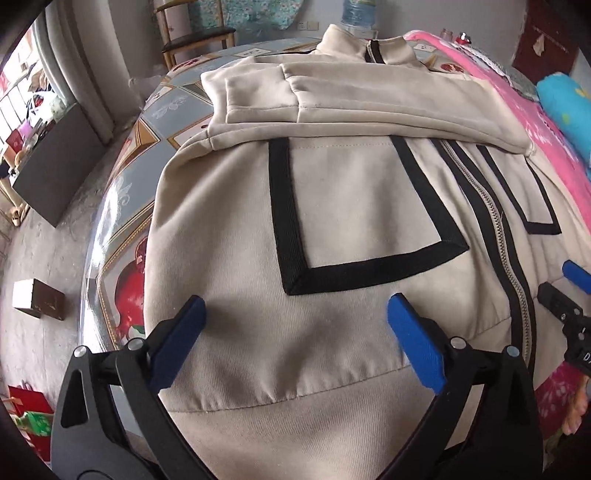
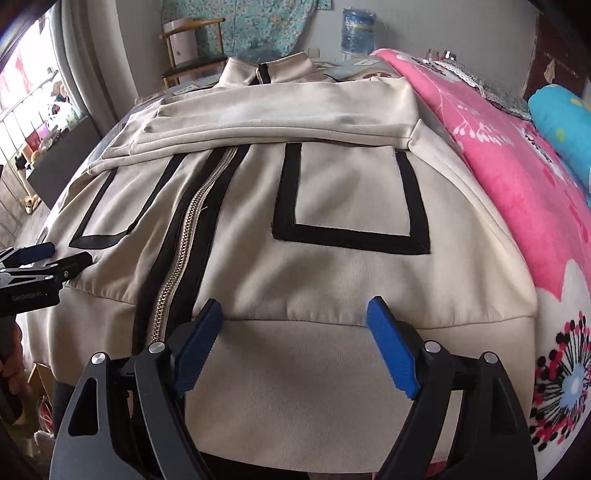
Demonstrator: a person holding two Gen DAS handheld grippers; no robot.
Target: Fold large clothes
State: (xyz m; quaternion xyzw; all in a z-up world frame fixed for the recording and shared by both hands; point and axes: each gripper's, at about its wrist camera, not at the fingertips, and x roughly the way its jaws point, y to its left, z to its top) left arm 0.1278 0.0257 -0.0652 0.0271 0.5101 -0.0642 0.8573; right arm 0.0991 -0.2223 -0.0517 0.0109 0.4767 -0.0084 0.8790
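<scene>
A beige zip jacket (image 1: 343, 206) with black trim lies front up on the table, collar at the far end. Both sleeves (image 1: 332, 107) are folded across the chest. It also shows in the right wrist view (image 2: 332, 199), with the zipper (image 2: 184, 251) left of centre. My left gripper (image 1: 295, 306) is open and empty, just above the jacket's lower left part near the hem band. My right gripper (image 2: 295, 314) is open and empty above the hem band on the right side. Each gripper shows at the edge of the other's view: the right one (image 1: 569, 291), the left one (image 2: 51, 258).
The table has a patterned cloth (image 1: 147, 122). A pink floral blanket (image 2: 517, 192) lies along the jacket's right side, with a blue pillow (image 2: 561, 118) beyond it. A chair (image 1: 195, 37) and a water bottle (image 2: 356, 31) stand behind. Boxes (image 1: 38, 297) sit on the floor at left.
</scene>
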